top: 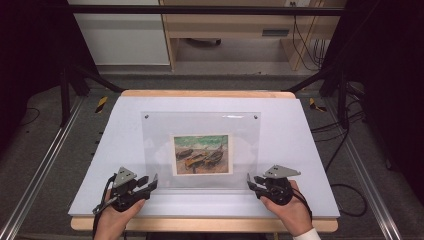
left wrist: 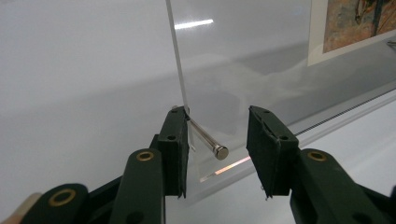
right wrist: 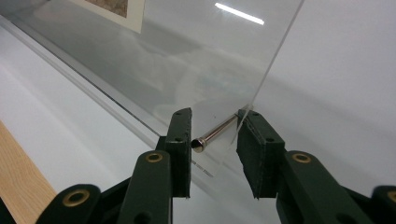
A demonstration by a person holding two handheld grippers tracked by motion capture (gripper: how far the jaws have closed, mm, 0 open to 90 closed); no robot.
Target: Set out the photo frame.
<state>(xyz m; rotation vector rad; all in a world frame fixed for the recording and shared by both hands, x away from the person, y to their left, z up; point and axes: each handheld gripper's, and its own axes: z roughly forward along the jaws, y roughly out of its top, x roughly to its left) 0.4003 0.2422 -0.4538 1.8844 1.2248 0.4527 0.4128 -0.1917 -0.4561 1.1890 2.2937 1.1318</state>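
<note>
Part-open fingers (gripping nothing) astride metal pin at acrylic frame corner.

1. A wooden table carries a white board that covers nearly all of its top.
2. A clear acrylic frame holding a painted print rests on the white board, near its middle.

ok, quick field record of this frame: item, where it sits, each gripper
item: clear acrylic frame holding a boat painting print
surface: white board on a wooden table
left gripper: at the frame's near left corner, one jaw against the panel edge by a metal pin
right gripper: at the near right corner, metal pin between its jaws
</note>
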